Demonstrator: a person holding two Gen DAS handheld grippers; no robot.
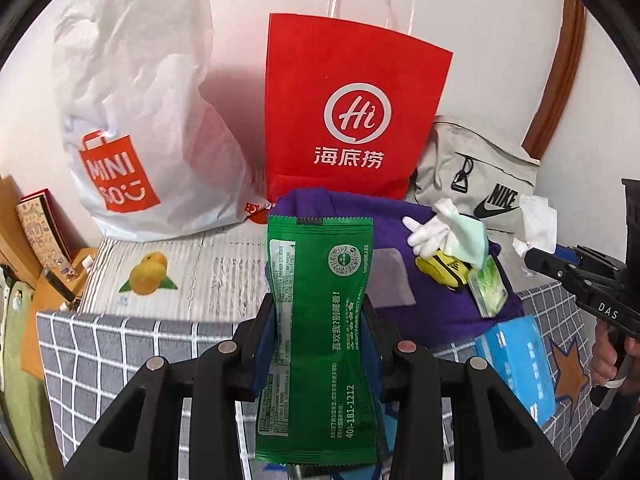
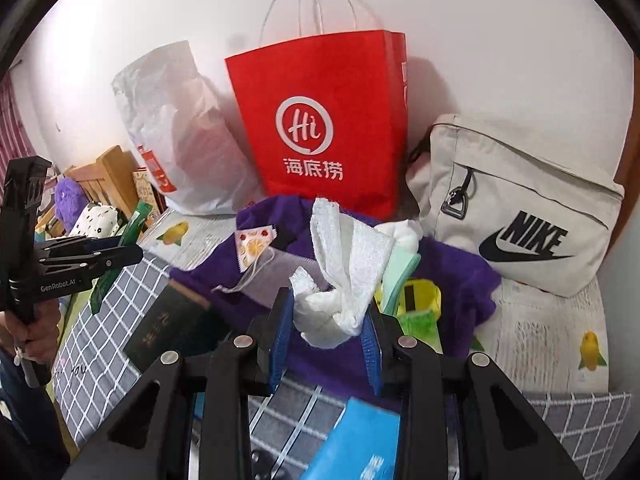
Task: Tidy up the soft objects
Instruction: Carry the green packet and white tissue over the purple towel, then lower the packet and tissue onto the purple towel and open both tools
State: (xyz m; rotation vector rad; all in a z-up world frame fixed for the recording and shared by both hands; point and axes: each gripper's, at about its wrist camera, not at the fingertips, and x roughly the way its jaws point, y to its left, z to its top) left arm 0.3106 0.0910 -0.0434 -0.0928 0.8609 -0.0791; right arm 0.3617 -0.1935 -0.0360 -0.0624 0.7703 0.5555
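Left wrist view: left gripper (image 1: 318, 312) pinched on a green sachet (image 1: 316, 344), squeezed to a waist between the blue pads, filling the lower centre of the frame. Behind it, a purple cloth (image 1: 436, 312) spread on the bed, carrying a white glove (image 1: 436, 232), a yellow item (image 1: 442, 272) and a small green packet (image 1: 488, 290). Upper left, a white Miniso bag (image 1: 152, 120); upper centre, a red paper bag (image 1: 352, 112); right of that, a beige Nike bag (image 1: 480, 176). Lower right, a blue tissue pack (image 1: 520, 356). Far right edge, right gripper (image 1: 560, 264) seen side-on with a white scrap (image 1: 538, 228) at its tip.

Right wrist view: right gripper (image 2: 326, 320) clamped on a crumpled white tissue (image 2: 344, 276), centre frame, above the purple cloth (image 2: 460, 280). Only here: a triangular fruit-print pouch (image 2: 254, 246) with a drawstring left of centre, a dark booklet (image 2: 172, 328) at lower left on the grey checked cover (image 2: 104, 320), and a purple plush (image 2: 70, 200) at far left. Left gripper (image 2: 132, 250) at the left edge, green sachet (image 2: 112, 264) edge-on between its fingers. Red paper bag (image 2: 320, 120) and Nike bag (image 2: 520, 208) again along the top.
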